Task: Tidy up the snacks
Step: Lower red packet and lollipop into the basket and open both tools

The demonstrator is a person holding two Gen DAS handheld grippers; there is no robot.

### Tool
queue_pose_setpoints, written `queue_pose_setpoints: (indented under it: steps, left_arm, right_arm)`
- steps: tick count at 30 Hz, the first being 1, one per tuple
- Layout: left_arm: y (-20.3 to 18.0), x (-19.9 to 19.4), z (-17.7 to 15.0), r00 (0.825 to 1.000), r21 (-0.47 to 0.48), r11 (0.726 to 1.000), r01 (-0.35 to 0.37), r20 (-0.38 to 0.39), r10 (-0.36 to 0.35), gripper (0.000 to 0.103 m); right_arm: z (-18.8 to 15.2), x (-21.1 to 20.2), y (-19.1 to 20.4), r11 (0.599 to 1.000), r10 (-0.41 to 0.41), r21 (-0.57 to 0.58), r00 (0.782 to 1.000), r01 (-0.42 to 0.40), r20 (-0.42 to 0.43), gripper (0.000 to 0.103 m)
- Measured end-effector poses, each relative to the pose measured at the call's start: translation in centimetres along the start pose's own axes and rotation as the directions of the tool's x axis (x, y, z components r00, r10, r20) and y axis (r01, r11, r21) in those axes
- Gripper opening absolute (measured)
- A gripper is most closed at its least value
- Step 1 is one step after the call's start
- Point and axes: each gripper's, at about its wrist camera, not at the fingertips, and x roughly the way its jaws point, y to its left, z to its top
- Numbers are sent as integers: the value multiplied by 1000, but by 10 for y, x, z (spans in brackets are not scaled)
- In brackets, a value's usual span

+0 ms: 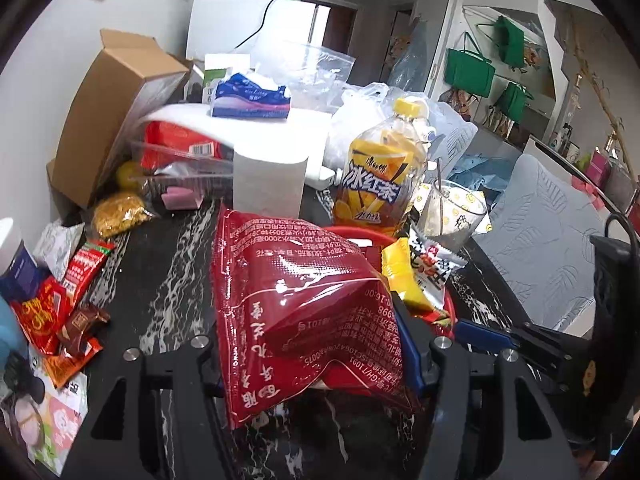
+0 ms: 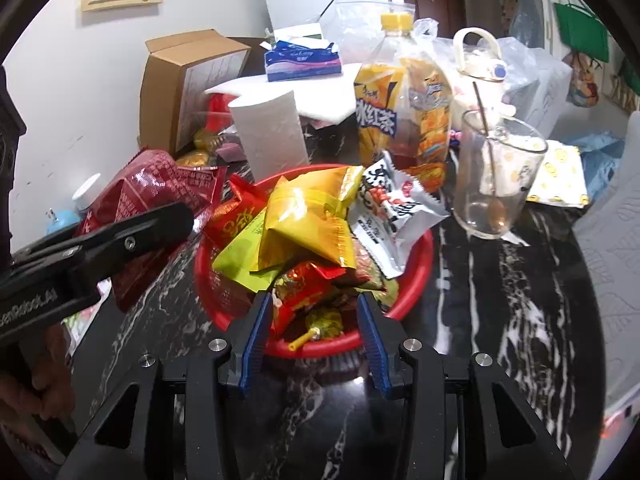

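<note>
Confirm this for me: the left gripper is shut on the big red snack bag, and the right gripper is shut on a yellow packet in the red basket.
Half right. The left gripper is shut on the big red snack bag. But the right wrist view shows the right gripper open, holding nothing, over the near rim of the red basket; the yellow packet lies untouched.

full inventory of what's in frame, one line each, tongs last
dark red bag: 1, held in left tongs
basket: 1, red, centre, heaped with snack packets
yellow packet: 1, on top of the heap
white packet: 1, at basket's right rim
tea bottle: 1, yellow cap, behind basket
glass: 1, clear, spoon inside, right of basket
paper roll: 1, white, behind basket
tissue pack: 1, blue, at back
cardboard box: 1, brown, back left
loose packets: several, mostly red, table's left
left tongs: shut on bag
right tongs: open, at basket's near rim
</note>
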Motion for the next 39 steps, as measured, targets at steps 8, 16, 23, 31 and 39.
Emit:
queue_pose_setpoints:
  steps: [8, 16, 23, 31, 39]
  left_arm:
    - [-20, 16, 22, 998, 41, 997, 60, 1, -60, 61]
    - [-35, 63, 33, 986, 66, 996, 66, -156, -55, 62]
    - [-36, 81, 25, 977, 111, 992, 52, -209, -27, 78]
    - [-45, 85, 23, 981, 145, 989, 32, -195, -3, 86]
    - [-44, 65, 26, 994, 108, 993, 54, -102, -43, 86]
  right_arm:
    - [-2, -18, -15, 998, -22, 54, 999, 21, 27, 44]
    - [6, -22, -34, 993, -26, 112, 999, 21, 41, 44]
    - [5, -18, -38, 993, -36, 114, 999, 33, 25, 44]
    - [3, -20, -37, 994, -23, 107, 999, 19, 33, 44]
    - [0, -24, -41, 993, -21, 119, 999, 17, 34, 44]
